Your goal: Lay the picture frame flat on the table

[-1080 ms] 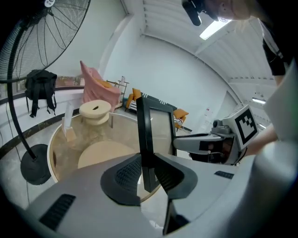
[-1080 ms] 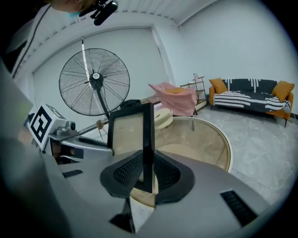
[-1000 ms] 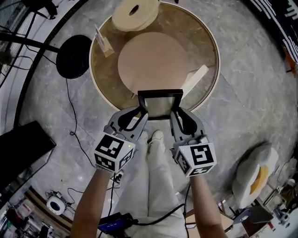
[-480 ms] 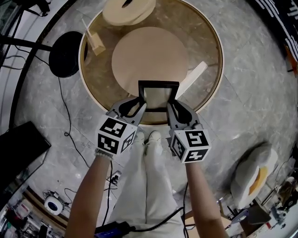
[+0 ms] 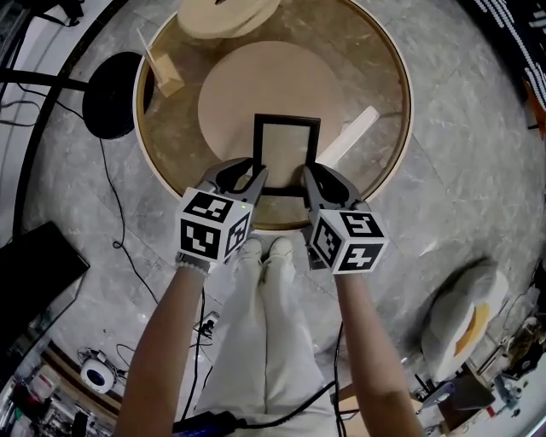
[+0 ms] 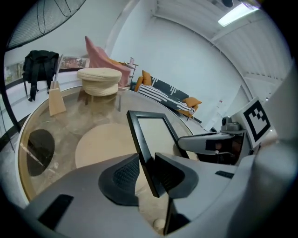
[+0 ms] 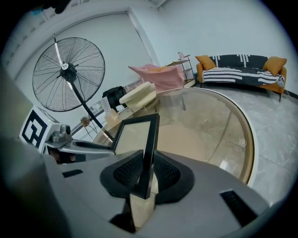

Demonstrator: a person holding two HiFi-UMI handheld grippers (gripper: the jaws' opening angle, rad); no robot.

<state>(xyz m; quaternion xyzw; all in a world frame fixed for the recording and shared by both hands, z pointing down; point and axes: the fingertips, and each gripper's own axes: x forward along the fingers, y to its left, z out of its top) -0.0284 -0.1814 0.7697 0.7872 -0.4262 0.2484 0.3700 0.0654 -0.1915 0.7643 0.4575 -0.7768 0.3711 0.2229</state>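
Observation:
A black picture frame (image 5: 287, 152) with a pale insert is held over the near half of the round glass table (image 5: 399, 128). My left gripper (image 5: 254, 180) is shut on its left edge near the bottom corner, and my right gripper (image 5: 308, 177) is shut on its right edge. In the left gripper view the frame (image 6: 150, 135) runs up between the ribbed pads of the left gripper (image 6: 146, 173). The right gripper view has the frame (image 7: 138, 135) edge-on in the right gripper (image 7: 147, 172). The frame leans back, top edge away from me. Whether its bottom touches the glass I cannot tell.
Under the glass lies a round beige disc (image 5: 247, 81). On the table are a cream round object (image 5: 223, 15) at the far edge, a small wooden block (image 5: 164, 78) at the left and a white strip (image 5: 351, 135) right of the frame. A black fan base (image 5: 113, 94) stands on the floor.
Both grippers have come down and forward over the table with the frame still held. The frame now shows more of its face from above, leaning back flatter.

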